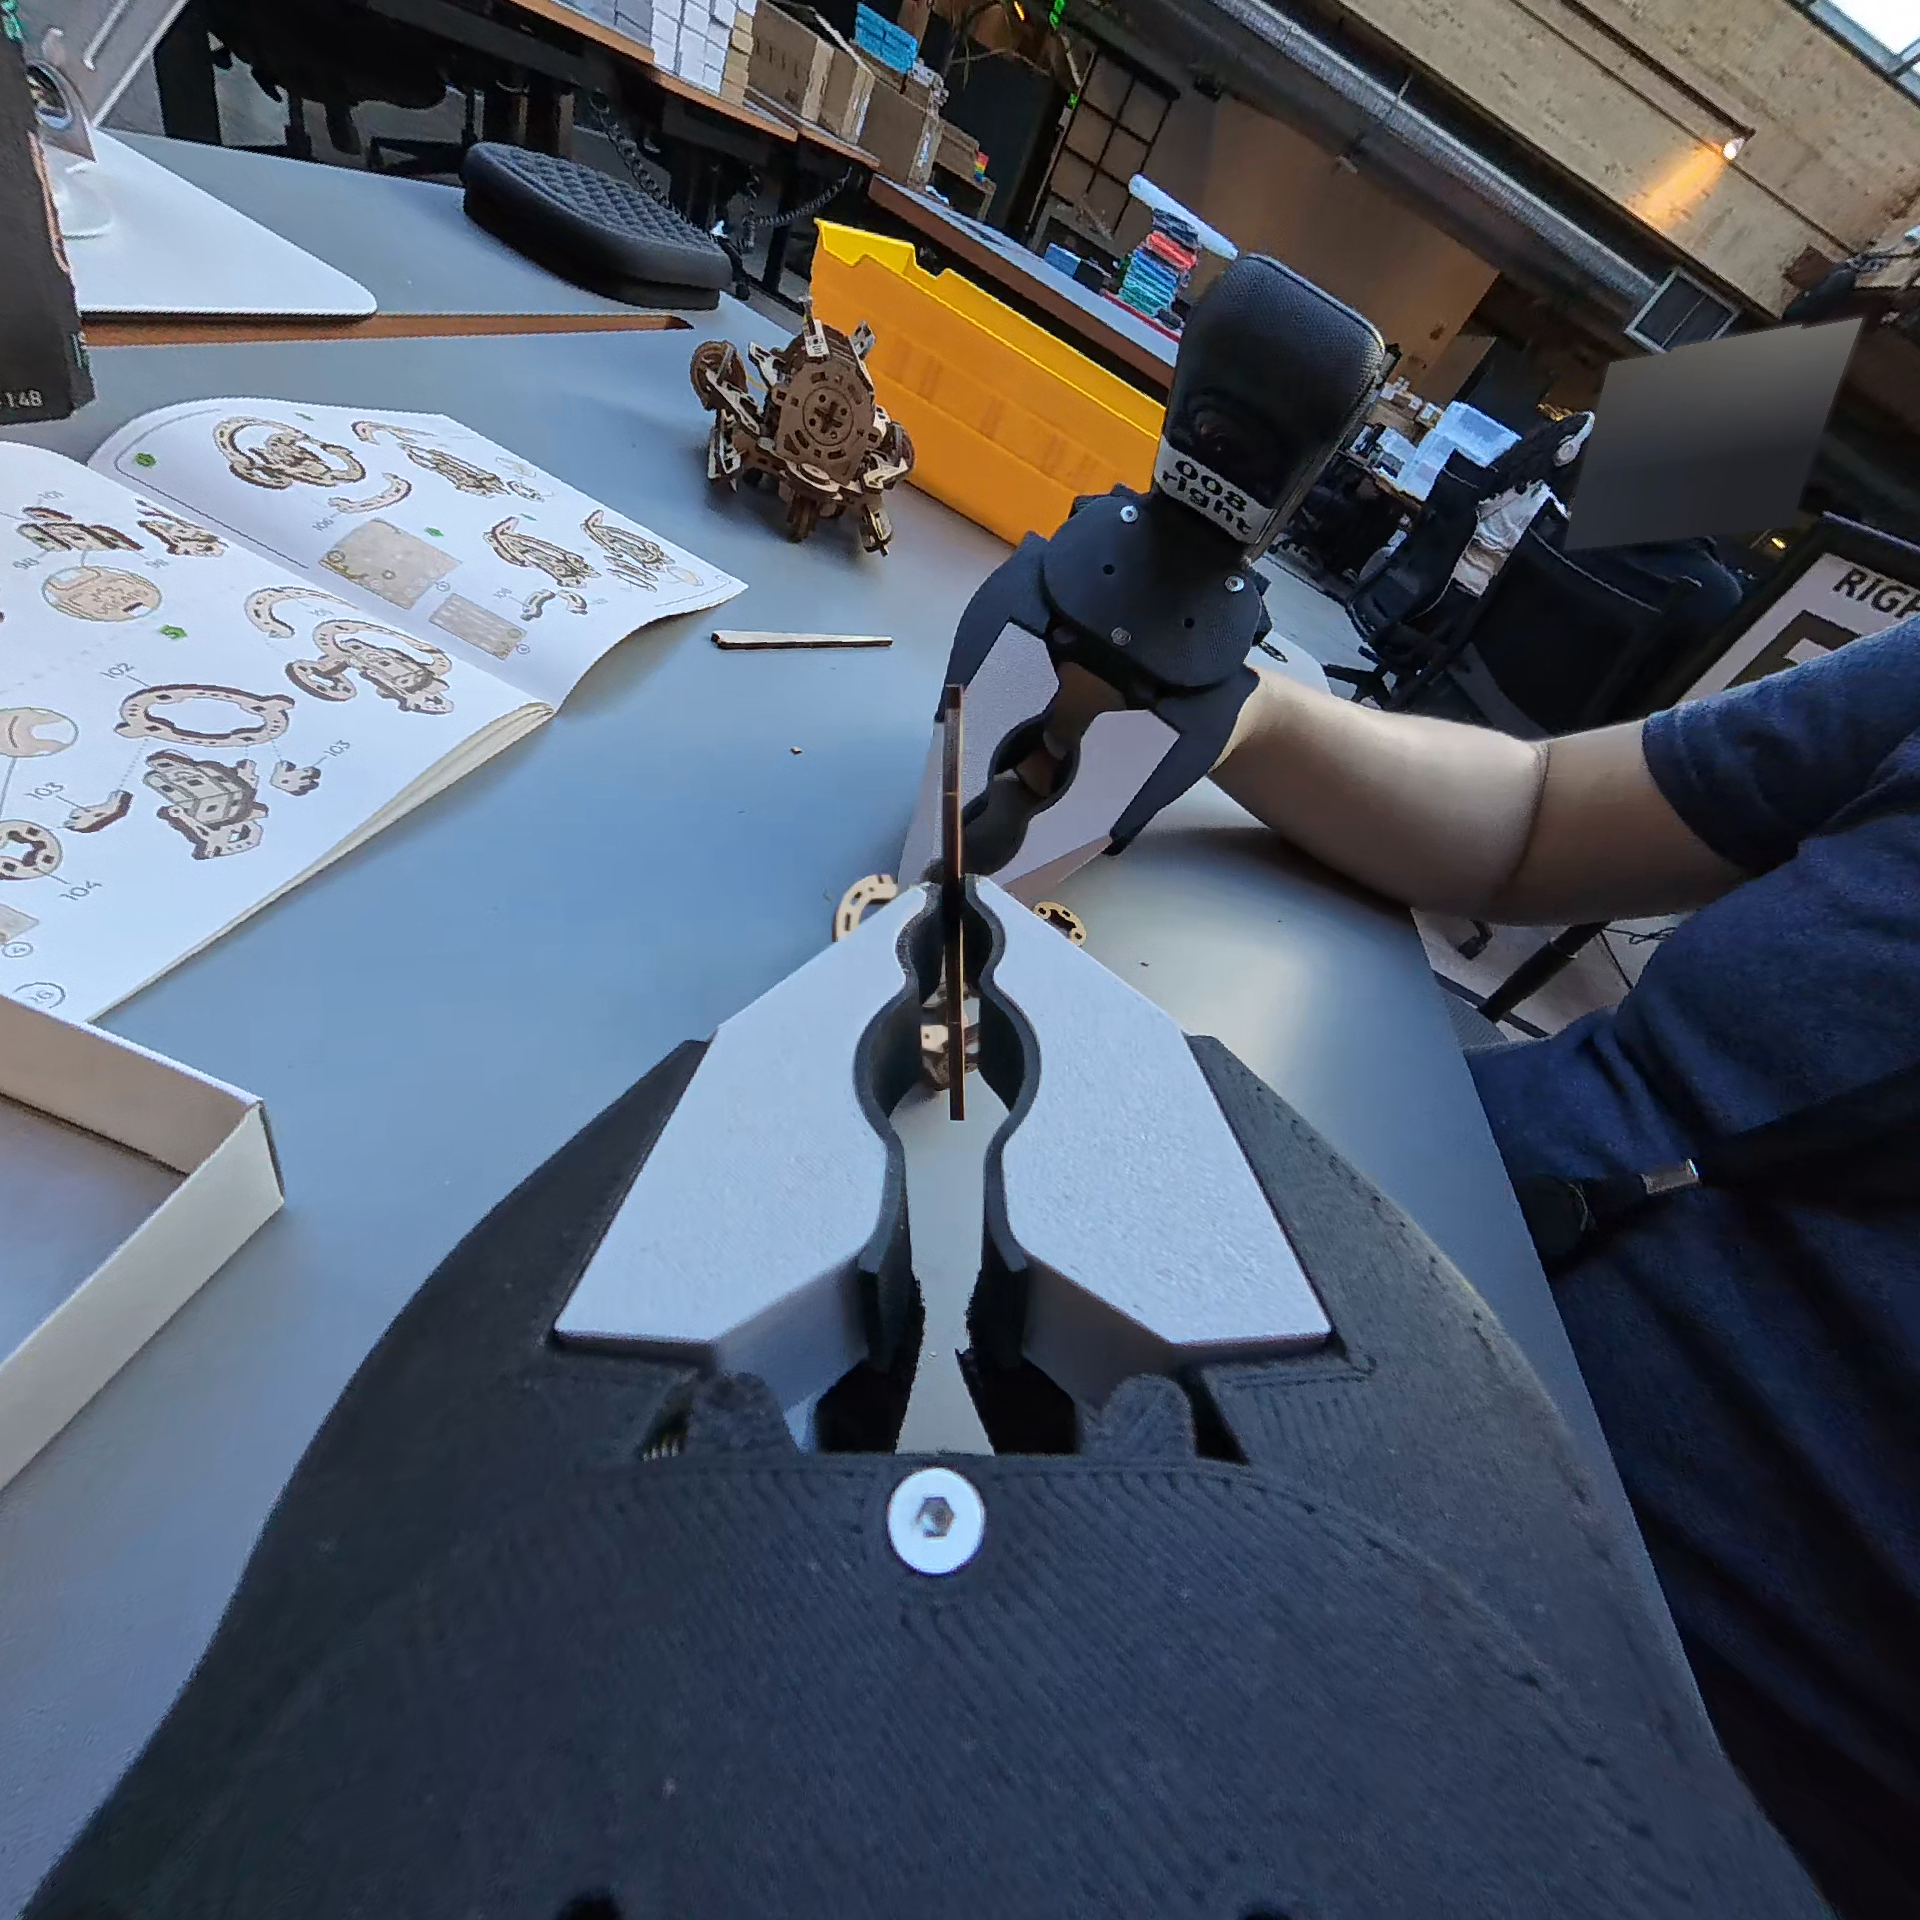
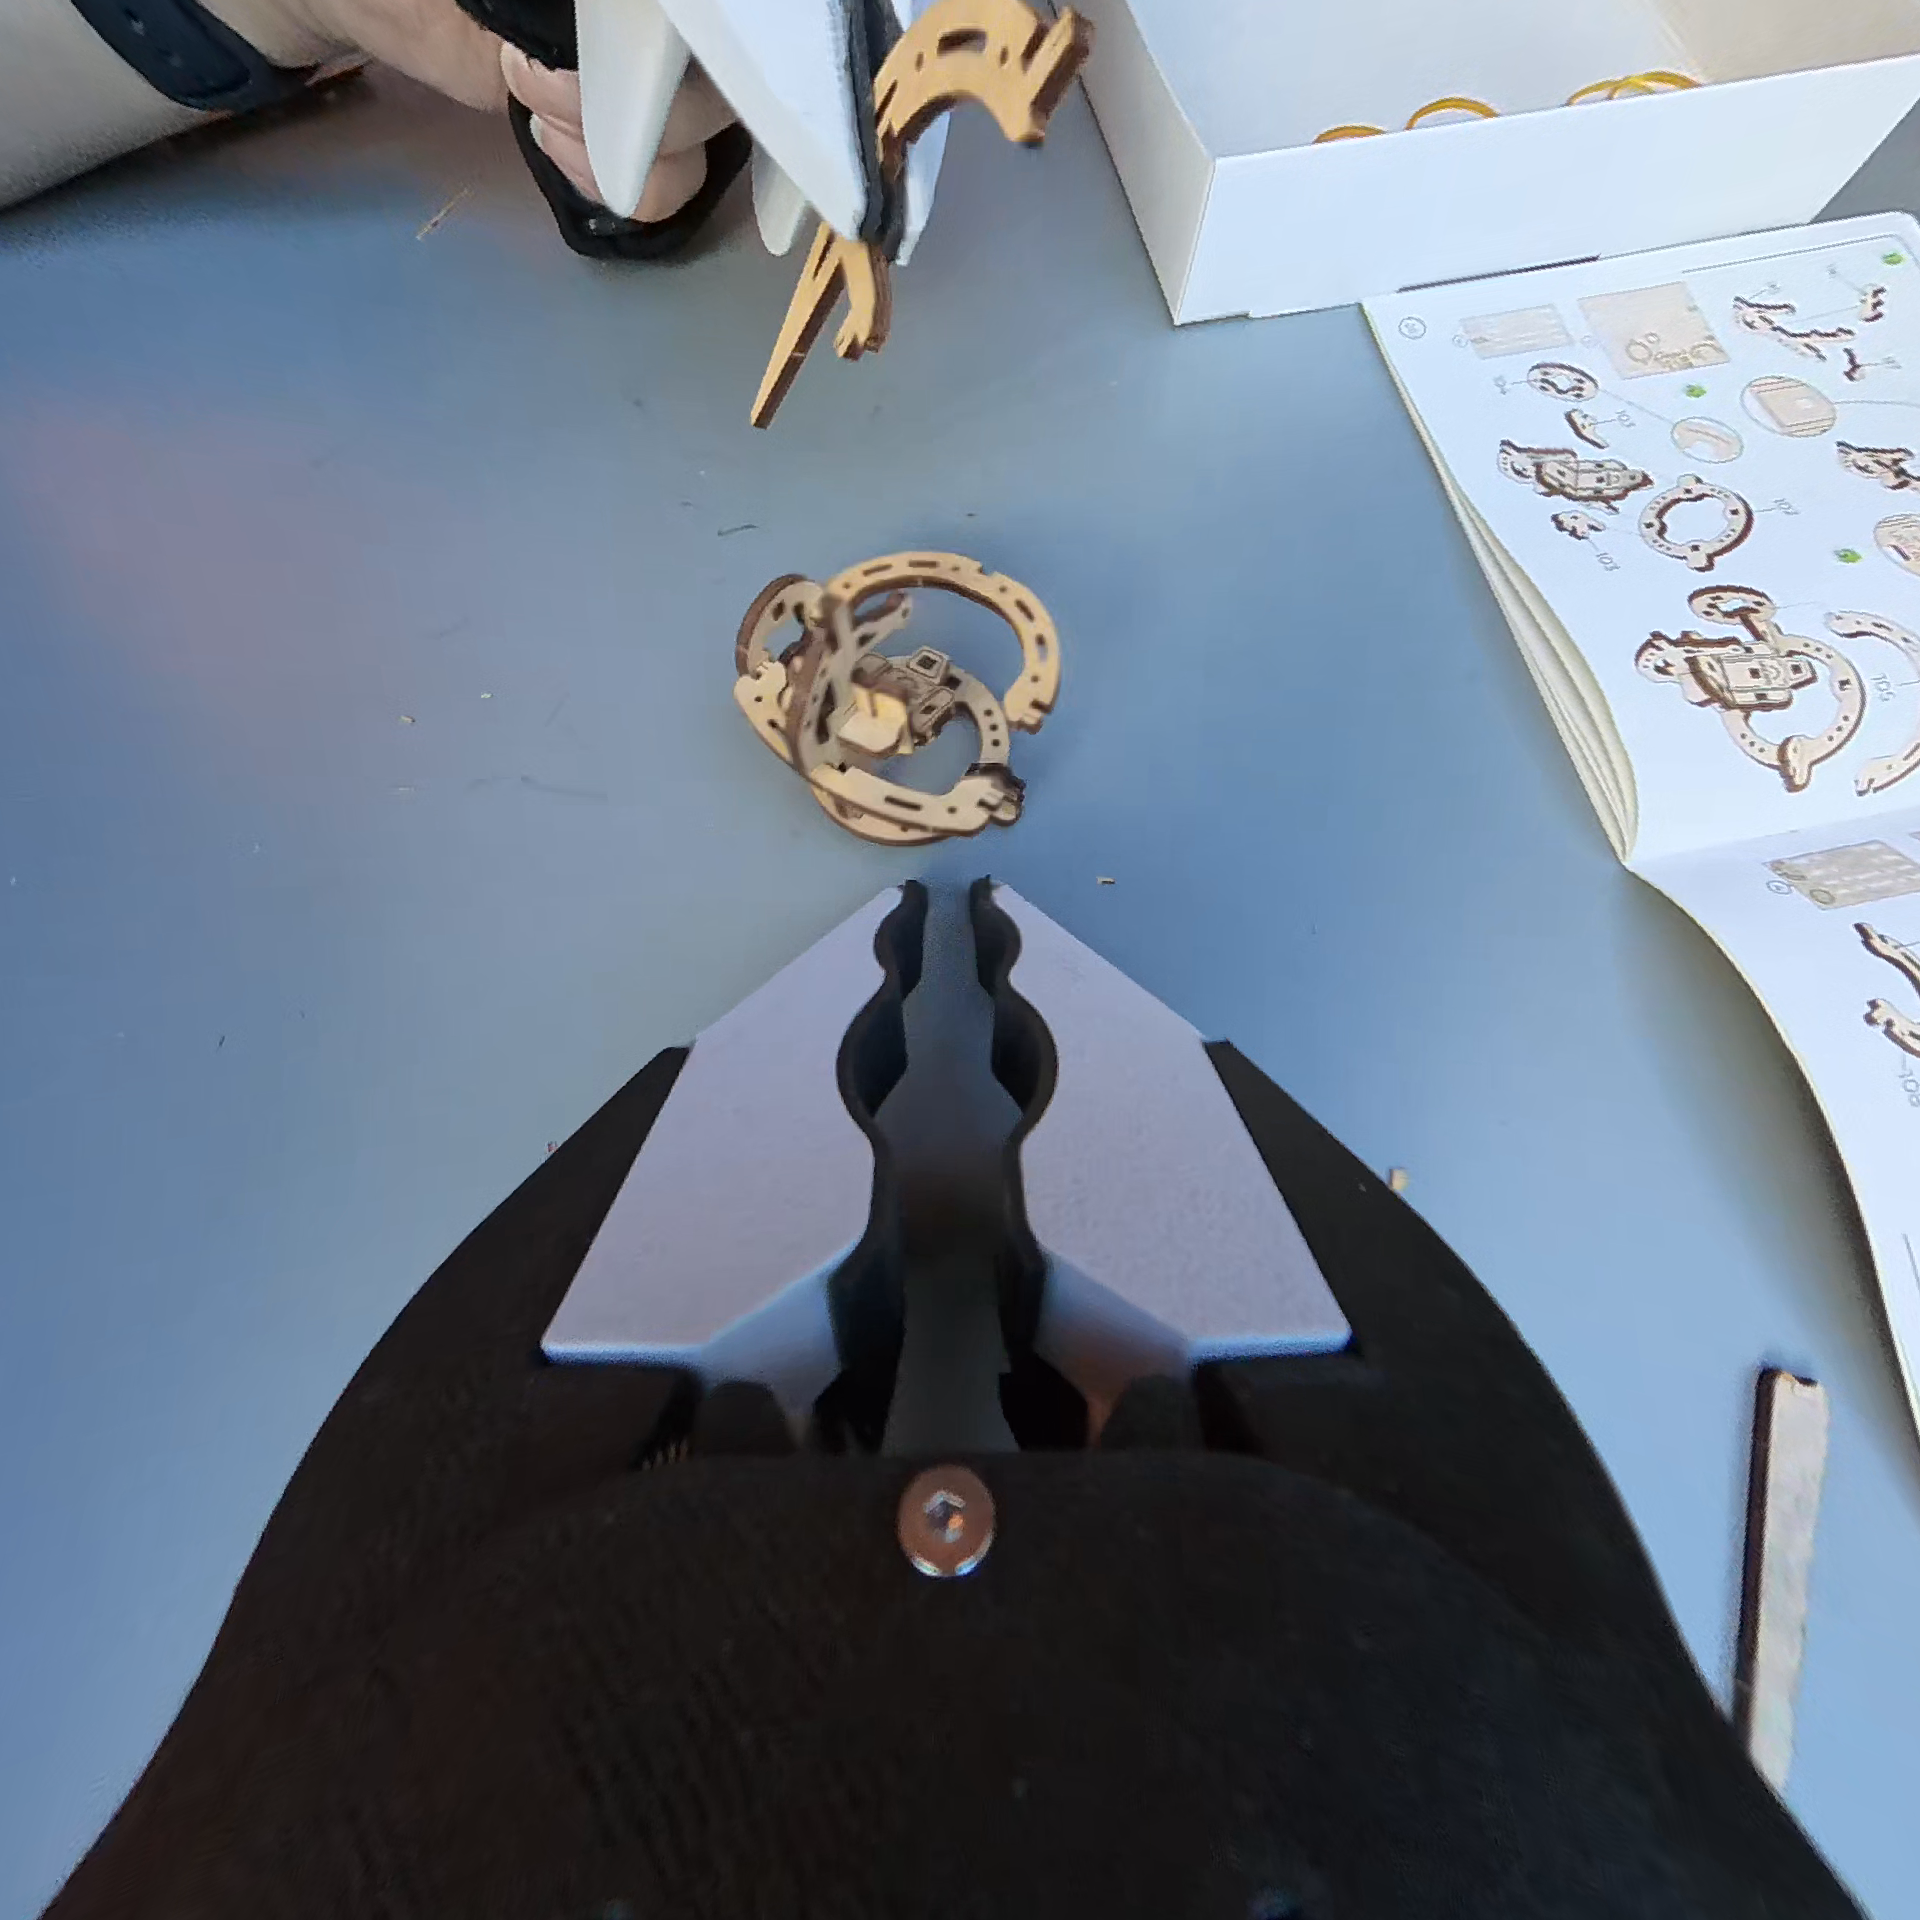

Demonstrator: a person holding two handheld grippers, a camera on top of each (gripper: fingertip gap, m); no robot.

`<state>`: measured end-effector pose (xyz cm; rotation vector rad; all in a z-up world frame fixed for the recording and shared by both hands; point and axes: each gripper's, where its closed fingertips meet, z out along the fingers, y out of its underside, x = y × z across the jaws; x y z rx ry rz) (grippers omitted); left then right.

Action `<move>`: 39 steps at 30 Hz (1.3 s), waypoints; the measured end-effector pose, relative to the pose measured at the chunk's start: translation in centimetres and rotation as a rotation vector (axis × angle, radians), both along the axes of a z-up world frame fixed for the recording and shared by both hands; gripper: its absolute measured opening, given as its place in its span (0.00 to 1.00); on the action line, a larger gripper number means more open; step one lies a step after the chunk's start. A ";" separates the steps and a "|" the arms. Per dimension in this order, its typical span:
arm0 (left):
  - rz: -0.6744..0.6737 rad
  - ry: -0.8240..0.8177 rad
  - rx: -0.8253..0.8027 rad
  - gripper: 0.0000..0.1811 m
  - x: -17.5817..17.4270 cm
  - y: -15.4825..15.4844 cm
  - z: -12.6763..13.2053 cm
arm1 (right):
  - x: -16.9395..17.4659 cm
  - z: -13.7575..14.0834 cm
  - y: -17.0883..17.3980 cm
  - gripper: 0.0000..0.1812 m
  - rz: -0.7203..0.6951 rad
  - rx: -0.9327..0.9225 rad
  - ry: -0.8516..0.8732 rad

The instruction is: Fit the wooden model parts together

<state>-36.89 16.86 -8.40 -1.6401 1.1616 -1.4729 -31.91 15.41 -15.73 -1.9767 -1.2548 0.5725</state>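
My left gripper (image 1: pixel 954 896) is shut on a flat wooden part (image 1: pixel 954 790), seen edge-on and upright between its fingers. In the right wrist view the left gripper (image 2: pixel 868 223) hangs at the top, holding that curved, slotted part (image 2: pixel 971 73), whose pointed end sticks down. A wooden sub-assembly of interlocked rings (image 2: pixel 894 696) lies on the grey table (image 2: pixel 364 623), just ahead of my right gripper (image 2: pixel 948 889). The right gripper is empty, its jaws a little apart. It also shows in the left wrist view (image 1: pixel 1055 842), pointing down at the table.
An open instruction booklet (image 1: pixel 312 644) (image 2: pixel 1714 623) and a white box (image 1: pixel 104 1195) (image 2: pixel 1455 156) lie beside the work spot. A built wooden model (image 1: pixel 805 436), a yellow bin (image 1: pixel 977 384) and a loose wooden stick (image 1: pixel 800 641) sit farther off. A person's arm (image 1: pixel 1455 810) reaches in. Left tips to right tips: about 10 centimetres. To the built wooden model (image 1: pixel 805 436): right tips about 30 centimetres, left tips about 35 centimetres.
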 end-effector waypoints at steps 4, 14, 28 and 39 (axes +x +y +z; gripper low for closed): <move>0.014 -0.005 -0.001 0.00 -0.4 0.3 0.2 | 0.6 0.4 0.1 0.10 -0.102 -0.045 0.043; 0.026 -0.010 0.010 0.00 -0.6 0.5 0.6 | -0.5 1.4 -1.7 0.08 -0.474 -0.103 0.075; 0.022 -0.033 0.037 0.00 -0.7 0.0 1.6 | -2.6 0.7 0.3 0.06 -0.493 -0.103 0.117; 0.040 -0.029 0.027 0.00 -0.9 0.5 1.4 | -4.5 1.2 2.2 0.01 -0.417 -0.026 0.132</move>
